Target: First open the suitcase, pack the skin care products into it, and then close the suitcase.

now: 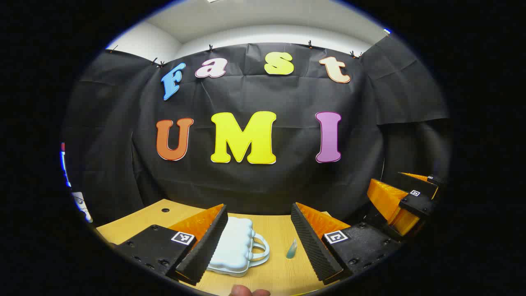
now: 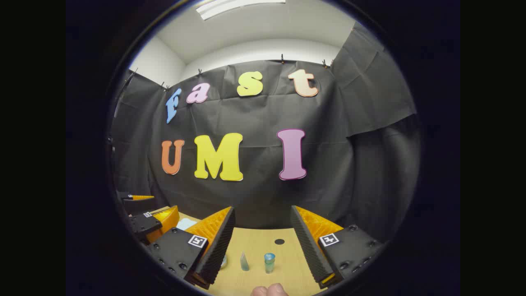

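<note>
A small pale-blue suitcase [image 1: 235, 246] lies flat and closed on the wooden table [image 1: 279, 234], its handle toward the right. It sits just ahead of my left gripper [image 1: 259, 242], whose fingers stand wide open above the table. A slim pale-green tube [image 1: 291, 249] stands right of the suitcase. In the right gripper view, the same tube [image 2: 244, 262] and a small bottle with a blue cap [image 2: 269, 262] stand between the open fingers of my right gripper [image 2: 263, 246]. A roundish item [image 2: 224, 261] peeks from behind its left finger. Both grippers hold nothing.
Black cloth walls close off the back and sides of the table. The right gripper [image 1: 404, 203] shows at the right of the left gripper view; the left gripper [image 2: 150, 220] shows at the left of the right gripper view. A fingertip [image 1: 248, 292] shows at the bottom.
</note>
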Tool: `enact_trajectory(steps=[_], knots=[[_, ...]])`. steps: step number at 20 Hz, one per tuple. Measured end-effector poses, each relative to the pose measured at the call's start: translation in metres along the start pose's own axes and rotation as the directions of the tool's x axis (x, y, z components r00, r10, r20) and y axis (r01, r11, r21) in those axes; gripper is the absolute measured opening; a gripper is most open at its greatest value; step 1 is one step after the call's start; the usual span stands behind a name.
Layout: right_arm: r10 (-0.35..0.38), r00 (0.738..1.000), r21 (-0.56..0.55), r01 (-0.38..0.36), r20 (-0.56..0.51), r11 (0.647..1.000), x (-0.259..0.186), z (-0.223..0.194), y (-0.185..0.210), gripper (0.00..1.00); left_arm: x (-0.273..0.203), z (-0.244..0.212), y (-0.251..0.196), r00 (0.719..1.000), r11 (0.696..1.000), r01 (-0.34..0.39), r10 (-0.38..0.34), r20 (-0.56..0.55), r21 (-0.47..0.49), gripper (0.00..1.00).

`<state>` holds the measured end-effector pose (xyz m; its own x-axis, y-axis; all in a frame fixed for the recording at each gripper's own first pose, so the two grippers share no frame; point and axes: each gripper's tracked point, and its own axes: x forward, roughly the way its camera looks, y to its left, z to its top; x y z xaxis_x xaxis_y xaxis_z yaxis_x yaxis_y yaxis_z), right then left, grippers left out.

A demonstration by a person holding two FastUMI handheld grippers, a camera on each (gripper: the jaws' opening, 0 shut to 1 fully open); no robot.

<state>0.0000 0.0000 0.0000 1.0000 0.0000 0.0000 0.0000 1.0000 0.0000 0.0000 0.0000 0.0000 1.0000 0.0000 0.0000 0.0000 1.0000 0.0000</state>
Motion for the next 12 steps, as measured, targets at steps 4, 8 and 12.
enact_trajectory(steps=[4,8,12], knots=[[-0.009,1.000,-0.005,0.009,0.001,1.000,-0.002,0.000,-0.003,0.80,0.001,0.000,-0.004,1.000,1.000,0.011,-0.011,-0.001,-0.001,0.98],[0.002,1.000,-0.012,-0.002,0.010,1.000,-0.004,0.002,-0.002,0.80,0.001,0.000,-0.012,0.999,0.999,0.038,-0.038,-0.003,0.005,0.98],[-0.003,1.000,-0.009,0.003,0.007,1.000,-0.006,0.001,-0.003,0.80,0.001,0.002,-0.011,0.999,0.999,0.038,-0.038,0.004,0.008,0.98]])
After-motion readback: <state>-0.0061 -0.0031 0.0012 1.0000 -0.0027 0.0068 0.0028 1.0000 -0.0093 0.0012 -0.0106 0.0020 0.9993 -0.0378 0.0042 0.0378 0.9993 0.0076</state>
